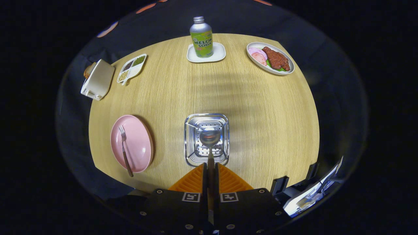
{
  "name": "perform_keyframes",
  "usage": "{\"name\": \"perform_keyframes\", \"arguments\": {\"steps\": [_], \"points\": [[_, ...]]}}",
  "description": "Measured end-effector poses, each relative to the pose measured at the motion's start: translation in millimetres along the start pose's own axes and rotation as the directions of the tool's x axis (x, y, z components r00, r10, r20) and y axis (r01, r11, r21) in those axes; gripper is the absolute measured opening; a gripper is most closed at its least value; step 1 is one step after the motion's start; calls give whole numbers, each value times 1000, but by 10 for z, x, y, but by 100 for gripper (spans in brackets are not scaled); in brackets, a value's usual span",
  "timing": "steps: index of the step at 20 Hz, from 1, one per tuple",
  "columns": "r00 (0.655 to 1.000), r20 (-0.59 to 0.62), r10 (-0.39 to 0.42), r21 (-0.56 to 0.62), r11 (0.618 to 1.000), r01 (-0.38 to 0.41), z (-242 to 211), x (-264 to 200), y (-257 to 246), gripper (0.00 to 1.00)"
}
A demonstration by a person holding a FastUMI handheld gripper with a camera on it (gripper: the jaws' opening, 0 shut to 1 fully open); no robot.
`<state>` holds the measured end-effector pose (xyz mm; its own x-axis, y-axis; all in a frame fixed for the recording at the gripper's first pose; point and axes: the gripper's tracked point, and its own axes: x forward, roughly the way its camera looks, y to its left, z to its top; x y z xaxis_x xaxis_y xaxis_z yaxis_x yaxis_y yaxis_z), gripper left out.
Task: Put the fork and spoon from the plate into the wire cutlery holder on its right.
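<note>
Spoon (pixel 210 140): handle clamped between the jaws of the gripper (pixel 210 173), both fingers pressed against it, bowl end pointing ahead and hanging over the open top of the wire cutlery holder (pixel 206 139). Whether the bowl touches the holder's perforated floor cannot be told from this angle. Holder stands upright on the wooden tabletop (pixel 254 107), just ahead of the fingers. Fork (pixel 124 148): lies lengthwise on the pink plate (pixel 137 143), tines away from the gripper, dark handle end reaching past the plate's near rim. Plate sits to the left of the holder, apart from it. Far side of tabletop: green soda bottle (pixel 201 37) upright on a small white square tray (pixel 206 54); to its right an oval white dish of food (pixel 270 58); to its left a divided white dish (pixel 132 68) with three fillings, and beside that a white boxy container (pixel 97 80) at the tabletop's edge.
</note>
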<state>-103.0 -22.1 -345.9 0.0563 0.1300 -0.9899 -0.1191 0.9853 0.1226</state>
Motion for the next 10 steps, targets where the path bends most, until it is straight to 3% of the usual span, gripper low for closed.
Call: {"name": "perform_keyframes", "arguments": {"steps": [6, 10], "points": [[991, 135, 15, 69, 997, -24, 256, -86, 58, 11], [951, 309, 21, 101, 993, -55, 513, -275, 134, 13]]}}
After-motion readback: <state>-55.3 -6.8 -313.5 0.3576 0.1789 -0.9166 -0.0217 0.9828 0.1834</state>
